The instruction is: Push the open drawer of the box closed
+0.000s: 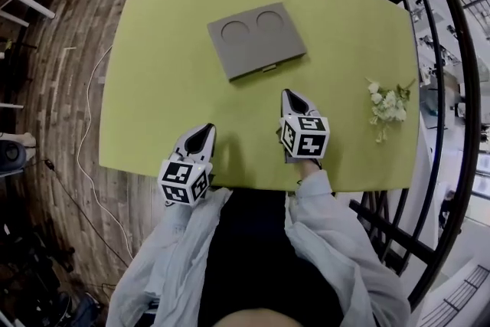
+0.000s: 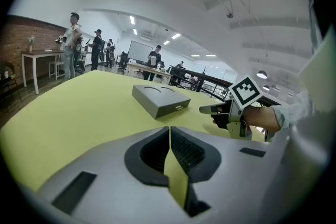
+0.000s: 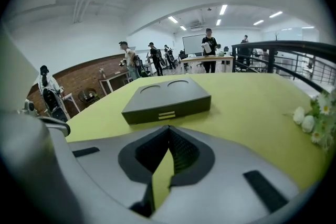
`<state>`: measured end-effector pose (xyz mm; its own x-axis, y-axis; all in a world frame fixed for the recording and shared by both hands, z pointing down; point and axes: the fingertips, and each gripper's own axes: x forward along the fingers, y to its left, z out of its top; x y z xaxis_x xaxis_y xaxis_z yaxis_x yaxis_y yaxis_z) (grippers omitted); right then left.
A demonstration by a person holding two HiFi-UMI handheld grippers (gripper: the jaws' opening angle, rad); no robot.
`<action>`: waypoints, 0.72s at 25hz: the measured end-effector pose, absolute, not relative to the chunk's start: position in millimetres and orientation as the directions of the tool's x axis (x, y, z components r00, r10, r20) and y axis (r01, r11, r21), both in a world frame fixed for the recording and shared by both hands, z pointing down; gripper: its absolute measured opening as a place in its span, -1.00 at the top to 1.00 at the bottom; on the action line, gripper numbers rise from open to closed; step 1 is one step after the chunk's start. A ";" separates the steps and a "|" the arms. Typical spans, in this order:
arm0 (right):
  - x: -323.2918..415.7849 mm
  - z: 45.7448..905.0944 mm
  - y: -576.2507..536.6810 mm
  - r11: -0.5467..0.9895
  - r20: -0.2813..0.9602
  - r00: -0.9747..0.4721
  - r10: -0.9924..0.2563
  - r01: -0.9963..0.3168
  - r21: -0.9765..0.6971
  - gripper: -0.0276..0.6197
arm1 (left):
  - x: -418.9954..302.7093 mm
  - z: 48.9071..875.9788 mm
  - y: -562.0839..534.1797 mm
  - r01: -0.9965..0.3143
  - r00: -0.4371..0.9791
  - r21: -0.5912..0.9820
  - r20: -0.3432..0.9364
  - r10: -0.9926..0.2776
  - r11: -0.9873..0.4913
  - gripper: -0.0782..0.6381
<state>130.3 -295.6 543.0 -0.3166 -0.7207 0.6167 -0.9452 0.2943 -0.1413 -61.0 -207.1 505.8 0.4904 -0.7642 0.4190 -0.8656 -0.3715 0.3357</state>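
While I watch all three feeds, the items on record are as follows.

Item 1, box [image 1: 256,40] [image 2: 159,100] [image 3: 167,97]: grey, flat, with two round recesses in its top. It lies on the yellow-green table [image 1: 153,88], past the middle on the far side from me. Its long axis runs left to right across the table, turned a little so that the right end sits farther away. The front face points back toward me and slightly to my right, and it carries a small pale pull [image 1: 268,68] [image 3: 166,115] at its centre. The drawer front looks flush with that face; I can make out no gap.

Item 2, right gripper [image 1: 289,94] [image 3: 168,129] [image 2: 202,109]: the jaws meet at the tips, with only table colour showing through the slot behind them, and nothing is held. It points at the front face near the pull, close to it but apart.

Item 3, left gripper [image 1: 205,128] [image 2: 169,128]: the jaws are likewise together at the tips and hold nothing. It sits by the table's near edge, well apart from the box, pointing toward the far side.

Item 4, sprig of white flowers [image 1: 387,107] [image 3: 315,118]: it lies on the table at my right, well clear of the box.
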 end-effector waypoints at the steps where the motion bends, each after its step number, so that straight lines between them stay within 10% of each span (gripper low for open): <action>1: 131.5 539.3 -288.9 0.294 0.613 -0.314 -0.724 -0.946 -0.138 0.89 | -58.9 501.9 -206.1 -0.859 0.501 0.341 0.408 -0.763 -0.382 0.71; 18: 185.0 480.0 -175.1 0.100 0.488 -0.149 -0.860 -0.987 -0.125 0.89 | -20.6 459.6 -188.3 -0.748 0.663 0.293 0.294 -0.689 -0.595 0.71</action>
<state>185.0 -175.1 480.0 -0.1491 -0.8602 0.4877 -0.9871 0.1000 -0.1254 -20.6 -188.3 459.6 0.6631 -0.6885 0.2936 -0.7480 -0.5953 0.2935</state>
